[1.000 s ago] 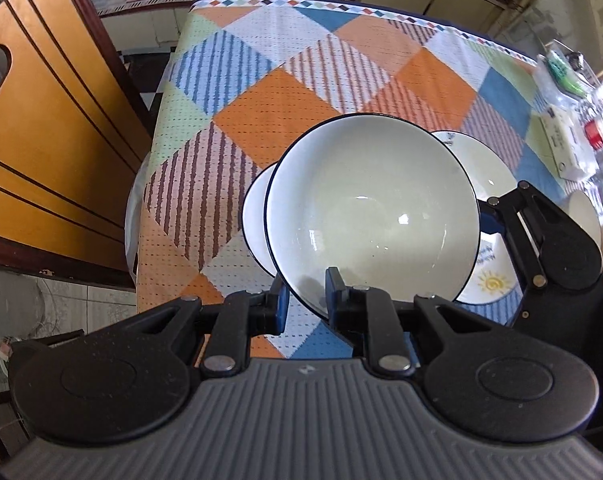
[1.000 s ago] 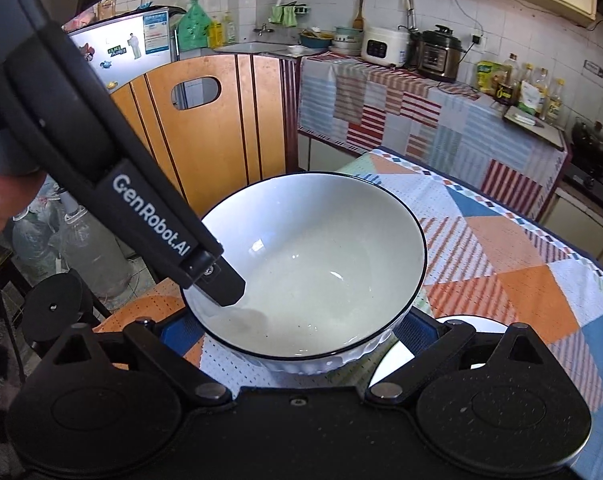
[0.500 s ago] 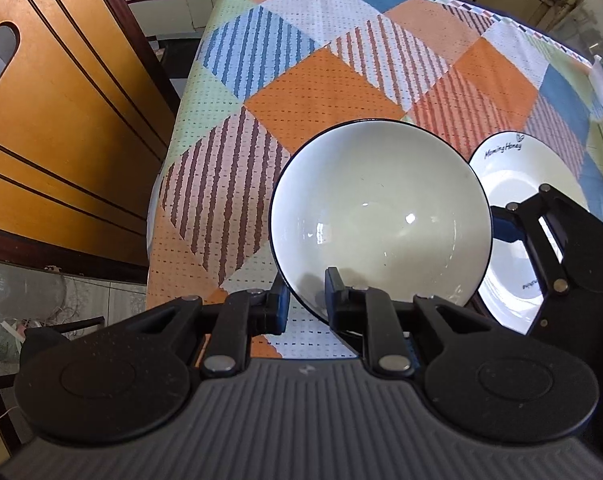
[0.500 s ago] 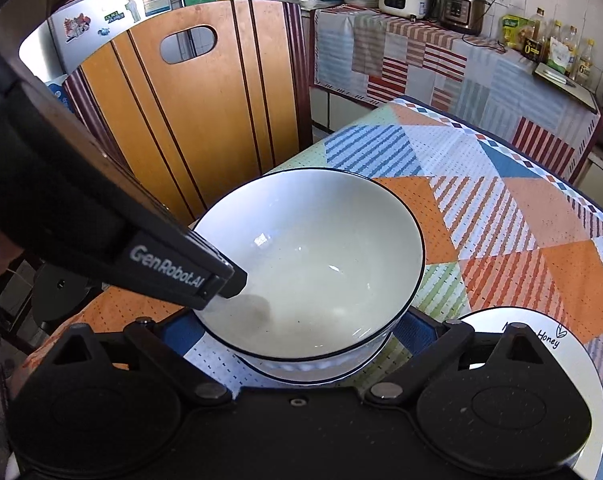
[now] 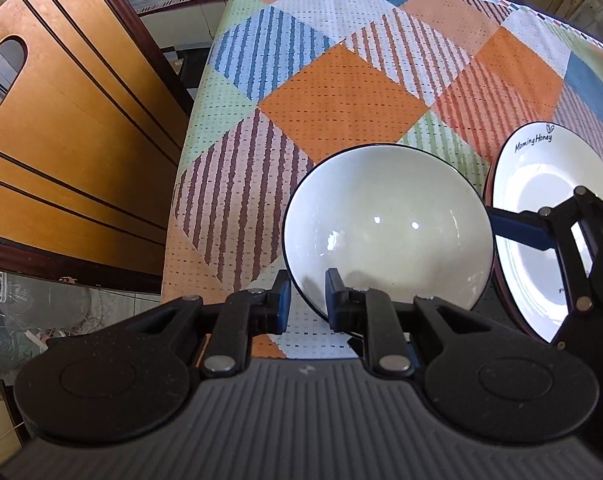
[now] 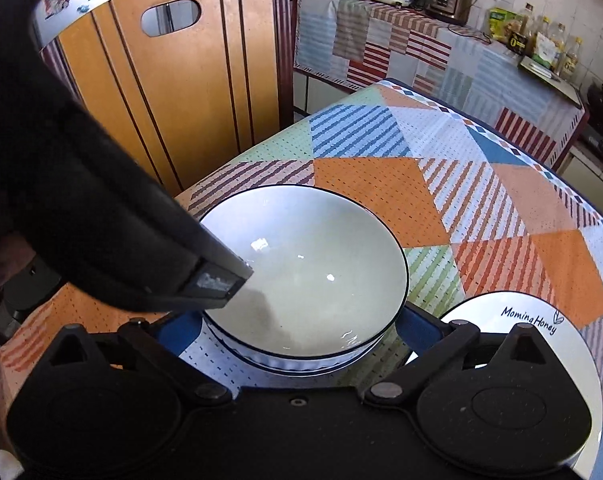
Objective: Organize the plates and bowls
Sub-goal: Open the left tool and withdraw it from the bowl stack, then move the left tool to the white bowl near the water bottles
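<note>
Between the left jaws: the near rim of the white bowl point(image 5: 385, 228), one blue pad outside the wall and one inside, so the left gripper point(image 5: 306, 300) is clenched on that rim.
Left gripper from the other side: in the right wrist view its black body reaches in from the left and its tip lies over the bowl's point(image 6: 305, 276) inner wall.
Right gripper: the right gripper point(image 6: 299, 326) is spread wide, its blue-padded fingers point(image 6: 415, 326) standing on either side of the bowl's lower wall; whether the pads touch it cannot be told.
Bowl: white with a thin dark rim, upright, nothing visible inside, at the near left corner of the table point(image 5: 341, 96); in the right wrist view a second ribbed white wall shows directly beneath it, so it appears to sit in another bowl.
Plate: a white plate point(image 5: 541, 216) with a dark edge, lettered "Morning Honey", lies just beside the bowl on its right, near the table's front edge; the right gripper's arm crosses over part of it.
Table covering: a cloth of orange, blue, green and striped diamonds.
Beyond the left edge: a wooden chair back point(image 6: 173, 80) with a slot handle stands close to the table.
Far background: a counter point(image 6: 441, 52) draped in striped cloth carries cookers and bottles.
</note>
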Demonstrator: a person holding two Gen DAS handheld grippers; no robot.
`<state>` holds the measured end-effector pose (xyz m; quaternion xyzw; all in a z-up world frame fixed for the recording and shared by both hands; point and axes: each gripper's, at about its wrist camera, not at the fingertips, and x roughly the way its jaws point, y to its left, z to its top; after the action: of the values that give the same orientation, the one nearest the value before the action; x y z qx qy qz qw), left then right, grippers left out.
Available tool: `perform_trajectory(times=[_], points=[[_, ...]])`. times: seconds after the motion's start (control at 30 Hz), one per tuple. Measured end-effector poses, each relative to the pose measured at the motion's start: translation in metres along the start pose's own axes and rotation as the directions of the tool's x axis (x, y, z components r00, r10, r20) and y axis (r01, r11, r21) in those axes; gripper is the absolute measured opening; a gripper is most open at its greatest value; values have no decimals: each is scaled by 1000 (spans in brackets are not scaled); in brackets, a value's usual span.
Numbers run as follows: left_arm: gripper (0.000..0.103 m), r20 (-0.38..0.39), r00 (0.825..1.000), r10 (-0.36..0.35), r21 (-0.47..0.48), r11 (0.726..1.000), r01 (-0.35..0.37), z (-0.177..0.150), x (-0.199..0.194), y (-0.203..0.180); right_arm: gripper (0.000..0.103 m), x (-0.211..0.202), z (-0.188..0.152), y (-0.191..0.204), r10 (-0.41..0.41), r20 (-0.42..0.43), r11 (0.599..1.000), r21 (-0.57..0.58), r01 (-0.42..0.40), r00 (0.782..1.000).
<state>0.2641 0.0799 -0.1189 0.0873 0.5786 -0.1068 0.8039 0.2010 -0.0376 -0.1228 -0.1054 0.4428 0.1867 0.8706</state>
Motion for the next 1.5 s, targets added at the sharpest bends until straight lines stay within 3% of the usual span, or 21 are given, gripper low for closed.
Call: perform_trajectory(times=[0.17, 0.3, 0.5, 0.67, 0.87, 1.1, 1.3, 1.5], points=[[18, 31, 999, -26, 2, 1000, 26, -5, -19, 2, 103, -15, -5, 0, -14, 35, 1000, 23, 13, 999], [25, 55, 998, -26, 24, 999, 25, -10, -34, 3, 103, -41, -9, -1, -5, 75, 998, 63, 0, 997], [28, 81, 996, -34, 47, 998, 30, -20, -58, -3, 103, -82, -21, 3, -70, 102, 995, 79, 62, 992], [32, 81, 992, -96, 105, 991, 88, -32, -81, -20, 103, -118, -42, -3, -115, 88, 986, 132, 103, 989], [47, 92, 985, -149, 205, 970, 128, -49, -114, -42, 103, -159, -71, -25, -156, 69, 962, 236, 135, 985], [63, 105, 978, -181, 300, 943, 142, -60, -141, -65, 103, -202, -92, -38, -266, 45, 937, 247, 247, 963], [75, 118, 970, -214, 373, 915, 156, -61, -151, -93, 103, -216, -113, -45, -320, 23, 916, 261, 304, 947], [82, 116, 965, -236, 444, 881, 162, -58, -148, -130, 103, -223, -153, -69, -352, -9, 864, 382, 329, 936]])
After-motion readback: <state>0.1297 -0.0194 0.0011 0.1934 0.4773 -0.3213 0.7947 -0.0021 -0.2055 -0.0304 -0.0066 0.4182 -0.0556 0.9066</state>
